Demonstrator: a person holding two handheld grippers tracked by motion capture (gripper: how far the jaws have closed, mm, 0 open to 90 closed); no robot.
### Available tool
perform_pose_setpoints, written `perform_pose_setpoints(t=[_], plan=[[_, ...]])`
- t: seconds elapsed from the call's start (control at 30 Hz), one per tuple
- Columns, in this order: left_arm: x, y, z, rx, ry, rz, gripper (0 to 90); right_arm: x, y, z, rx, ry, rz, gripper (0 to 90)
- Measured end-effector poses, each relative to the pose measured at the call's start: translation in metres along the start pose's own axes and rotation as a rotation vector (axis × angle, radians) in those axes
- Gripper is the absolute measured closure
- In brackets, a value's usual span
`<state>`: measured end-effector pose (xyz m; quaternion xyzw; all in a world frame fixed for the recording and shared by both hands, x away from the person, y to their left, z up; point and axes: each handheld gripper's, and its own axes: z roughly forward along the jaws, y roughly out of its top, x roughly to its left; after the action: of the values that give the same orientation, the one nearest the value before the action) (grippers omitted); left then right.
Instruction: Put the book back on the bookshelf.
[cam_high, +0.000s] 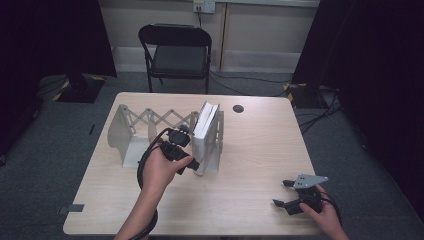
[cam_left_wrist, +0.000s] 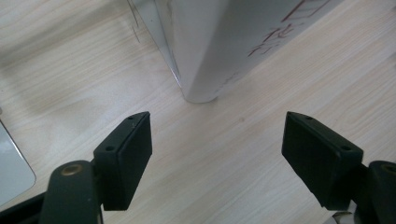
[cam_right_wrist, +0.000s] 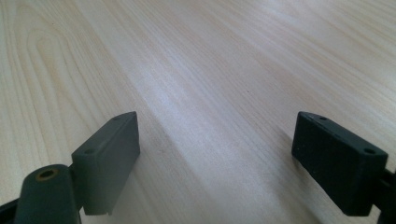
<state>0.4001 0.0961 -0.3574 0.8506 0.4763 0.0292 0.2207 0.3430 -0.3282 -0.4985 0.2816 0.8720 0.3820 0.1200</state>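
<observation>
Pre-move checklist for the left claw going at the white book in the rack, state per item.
1. Left claw open: ok, jaws stand apart with bare table between them.
2. Nothing already held by left claw: ok.
3. White book upright in the expandable metal rack: ok, it leans slightly against the rack's right end plate.
4. Book's lower corner lined up between the jaws: ok, it sits just ahead of the gap, not yet inside.
5. Right claw out of the way: ok, open over bare table near the front right edge.
6. Rack steady enough not to slide: cannot tell.
</observation>
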Motion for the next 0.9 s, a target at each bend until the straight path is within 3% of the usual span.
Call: perform_pose_setpoints(t=[0.9], plan=[[0.016, -0.022, 0.018, 0.010, -0.010, -0.025, 24.2, 0.000, 0.000, 0.000, 0.000, 0.000, 0.000, 14.6]])
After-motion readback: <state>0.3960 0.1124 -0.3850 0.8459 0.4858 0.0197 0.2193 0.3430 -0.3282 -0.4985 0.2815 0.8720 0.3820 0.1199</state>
